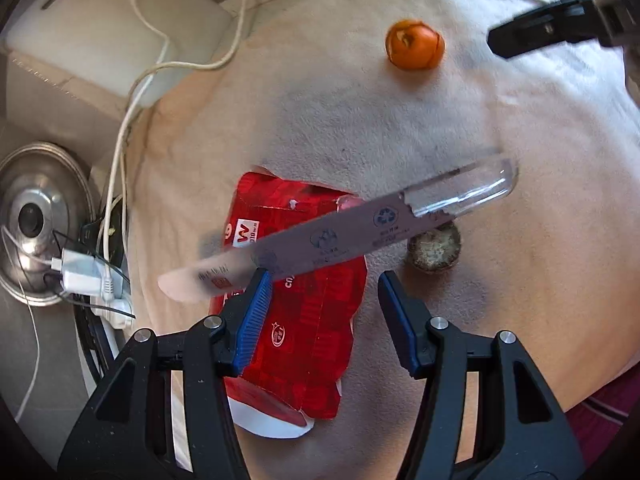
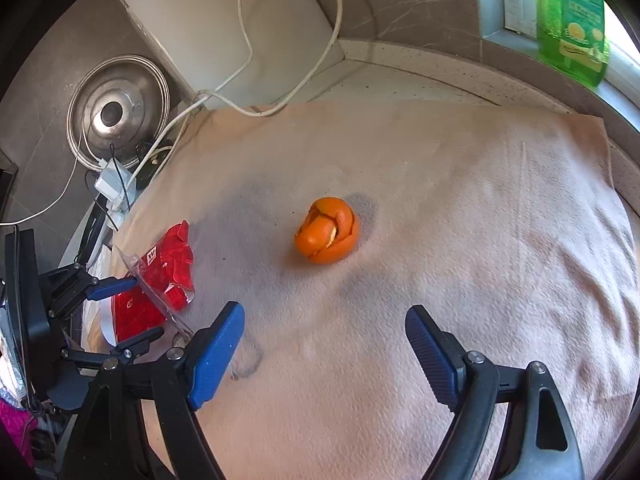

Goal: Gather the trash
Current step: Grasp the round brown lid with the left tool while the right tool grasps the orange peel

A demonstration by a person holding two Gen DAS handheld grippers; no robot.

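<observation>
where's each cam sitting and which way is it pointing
Left wrist: sits on the left gripper, looking down along its open jaws at the red packet, blister pack and a bottle cap on the cloth.
Right wrist: sits on the right gripper, jaws open, facing the orange peel; the left gripper shows at its left edge.
Shared: peel, packet, cloth, pot lid.

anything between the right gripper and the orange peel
Nothing visible. The right gripper is open, and only bare cloth lies between its fingers and the orange peel ahead.
</observation>
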